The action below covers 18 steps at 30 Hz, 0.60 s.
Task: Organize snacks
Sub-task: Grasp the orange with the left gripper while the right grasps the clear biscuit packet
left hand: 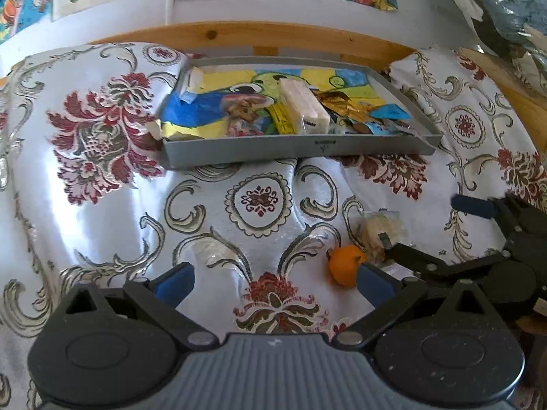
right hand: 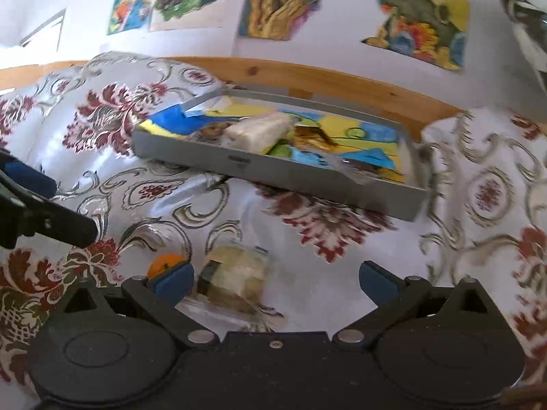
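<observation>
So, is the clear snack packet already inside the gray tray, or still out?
Out. The clear snack packet lies on the tablecloth beside the orange fruit, short of the gray tray.

Daylight hits your scene from the left: the glossy patterned cloth (left hand: 102, 205) glares white at the left and centre of the left wrist view, washing out the print. The grey tray (left hand: 294, 145) drops a short shadow at its near wall. Your left wrist frame is fairly sharp. Your right wrist frame is motion-blurred, worst at the right, where the tray's corner (right hand: 410, 184) smears. Fisheye bends the wooden rail (left hand: 239, 36) into an arc; corners go dark.
</observation>
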Tool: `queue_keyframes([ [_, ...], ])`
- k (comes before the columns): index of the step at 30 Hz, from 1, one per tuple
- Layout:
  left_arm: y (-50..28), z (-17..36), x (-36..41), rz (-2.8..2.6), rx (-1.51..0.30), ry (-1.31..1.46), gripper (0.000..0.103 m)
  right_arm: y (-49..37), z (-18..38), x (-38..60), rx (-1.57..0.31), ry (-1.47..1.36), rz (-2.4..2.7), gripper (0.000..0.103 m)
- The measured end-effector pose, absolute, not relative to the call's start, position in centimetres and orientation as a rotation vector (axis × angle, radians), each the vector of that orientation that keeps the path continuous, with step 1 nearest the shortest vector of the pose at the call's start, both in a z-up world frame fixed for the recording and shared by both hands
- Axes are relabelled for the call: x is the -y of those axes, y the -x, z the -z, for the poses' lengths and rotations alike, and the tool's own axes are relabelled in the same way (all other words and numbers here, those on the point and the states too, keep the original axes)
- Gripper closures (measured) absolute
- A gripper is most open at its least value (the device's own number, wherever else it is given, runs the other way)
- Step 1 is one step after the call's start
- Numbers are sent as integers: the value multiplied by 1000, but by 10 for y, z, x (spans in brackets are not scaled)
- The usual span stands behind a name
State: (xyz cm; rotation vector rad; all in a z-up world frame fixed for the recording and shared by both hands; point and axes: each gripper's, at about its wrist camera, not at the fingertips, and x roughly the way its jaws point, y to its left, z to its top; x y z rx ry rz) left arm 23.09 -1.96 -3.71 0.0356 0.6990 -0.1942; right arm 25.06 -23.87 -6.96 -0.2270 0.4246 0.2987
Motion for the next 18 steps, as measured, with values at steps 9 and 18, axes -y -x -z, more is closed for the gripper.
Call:
queue_keyframes([
  [9,-240,50,21,261,-701,-88,1,-275,82,228,-483,220,-313,6],
  [18,-242,59,40,402,-677,-133,1,-278,83,237,-535,186,-334,40],
])
